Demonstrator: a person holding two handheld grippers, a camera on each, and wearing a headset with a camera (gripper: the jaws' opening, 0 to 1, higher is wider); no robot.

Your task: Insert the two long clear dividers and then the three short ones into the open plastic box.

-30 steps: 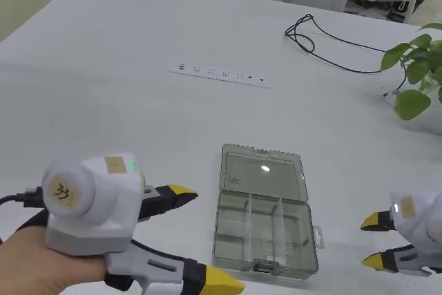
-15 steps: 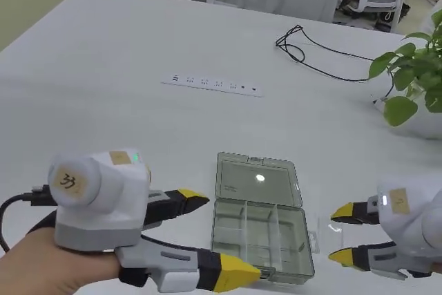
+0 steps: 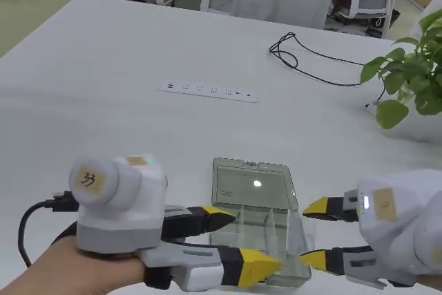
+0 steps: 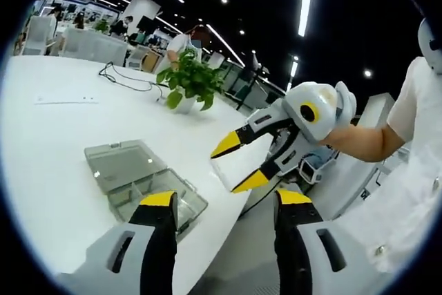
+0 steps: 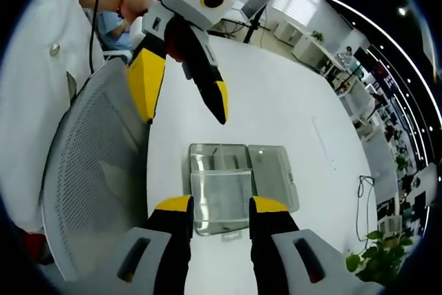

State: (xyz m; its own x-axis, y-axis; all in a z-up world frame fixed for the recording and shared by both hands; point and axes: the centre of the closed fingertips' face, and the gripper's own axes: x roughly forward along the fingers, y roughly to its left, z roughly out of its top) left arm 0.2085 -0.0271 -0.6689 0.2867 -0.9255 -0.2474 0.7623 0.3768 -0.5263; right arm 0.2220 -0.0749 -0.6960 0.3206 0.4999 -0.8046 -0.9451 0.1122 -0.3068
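Some dividers (image 3: 244, 220) already stand in the box (image 3: 252, 186), our right claw (image 3: 306, 233) pinches another clear divider (image 5: 221, 197), and our left claw (image 3: 254, 241) is spread and empty.

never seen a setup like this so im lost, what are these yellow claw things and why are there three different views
A person holds a hand tool in each hand: the left gripper and the right gripper, each with two yellow-tipped jaws. The head view comes from a camera on the person's head; the two round views come from cameras riding on the grippers, looking along their jaws. On the white table are an open plastic box, a power strip, a black cable and a potted plant. The left gripper is open and empty. The right gripper seems to pinch a clear divider near the box.
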